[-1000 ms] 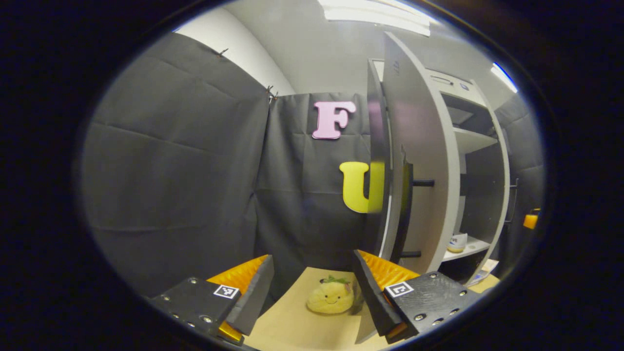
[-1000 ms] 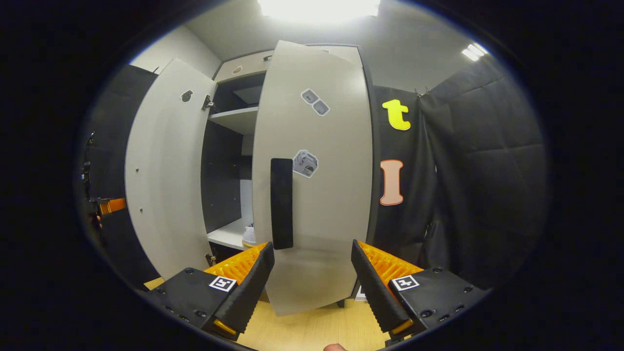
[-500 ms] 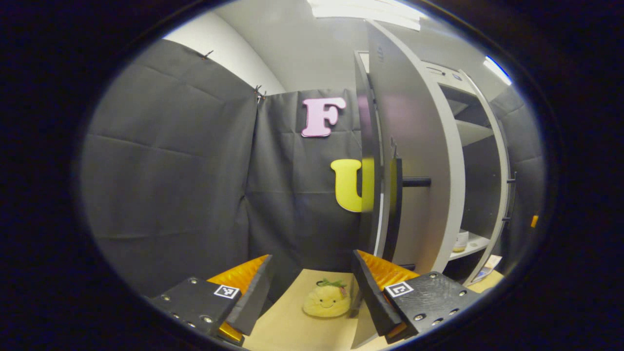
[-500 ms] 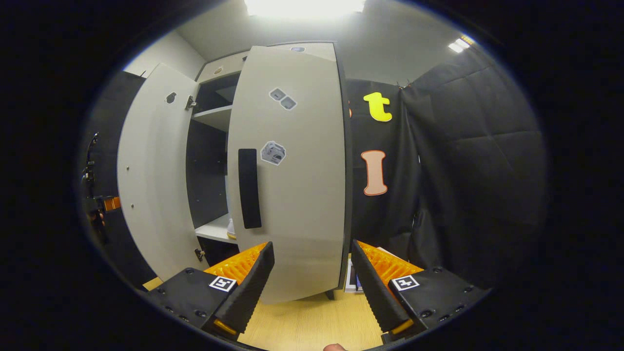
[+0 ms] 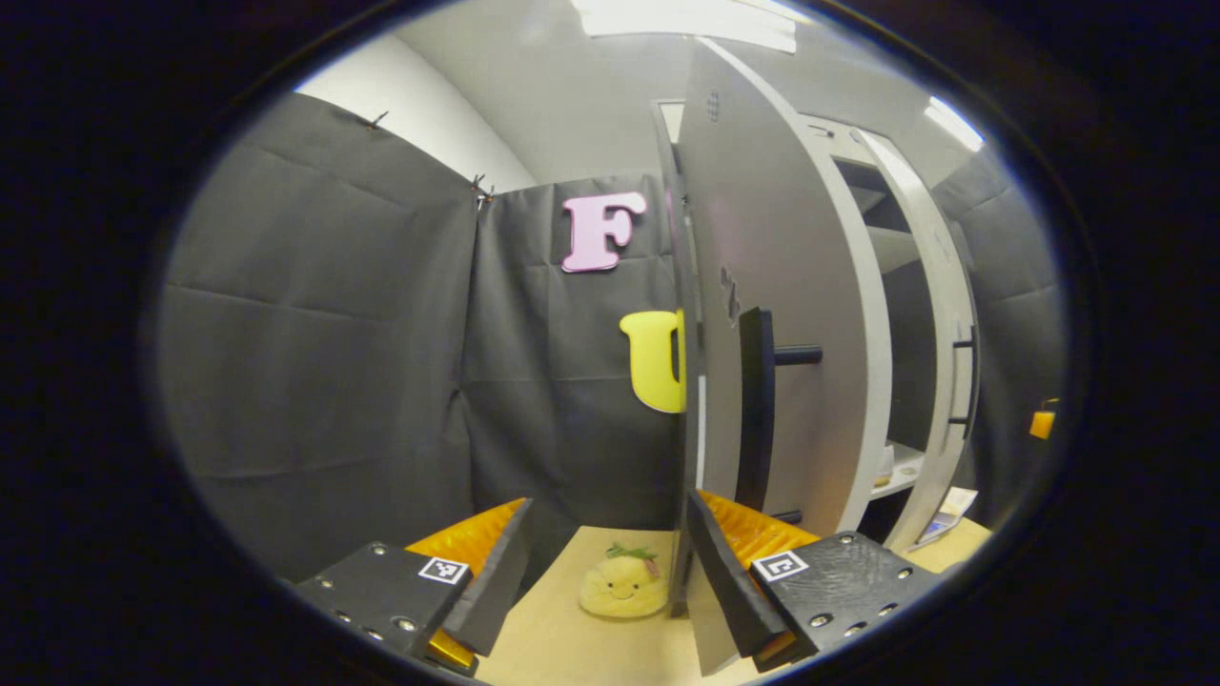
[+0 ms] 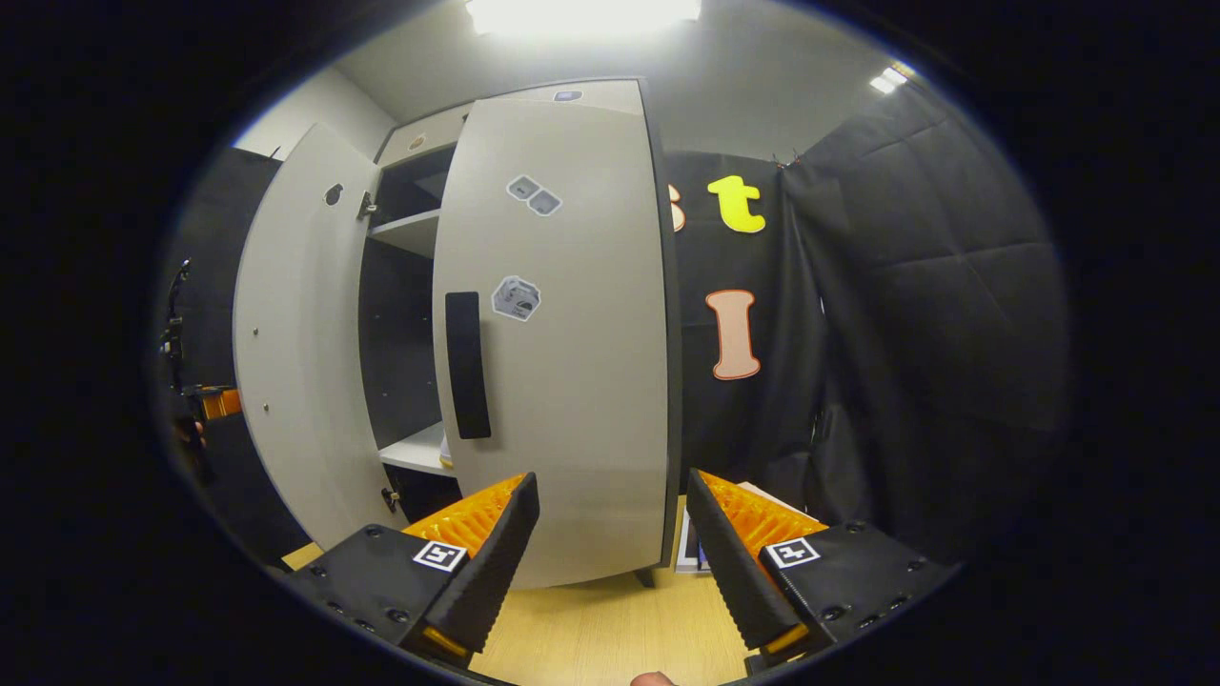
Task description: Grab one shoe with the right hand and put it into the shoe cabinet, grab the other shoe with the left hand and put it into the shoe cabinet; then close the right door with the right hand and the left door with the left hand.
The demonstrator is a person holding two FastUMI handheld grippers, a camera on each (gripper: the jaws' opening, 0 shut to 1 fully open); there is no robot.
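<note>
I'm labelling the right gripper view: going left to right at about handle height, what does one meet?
Left door standing open → dark cabinet interior → black handle on the right door → sticker → right door panel → black cloth wall.

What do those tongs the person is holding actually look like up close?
Each pair of tongs, left tongs and right tongs, has two wedge-shaped fingers on flat black blocks studded with screws. Every block carries a small square black-and-white marker. Ribbed orange plastic backs the fingers.
</note>
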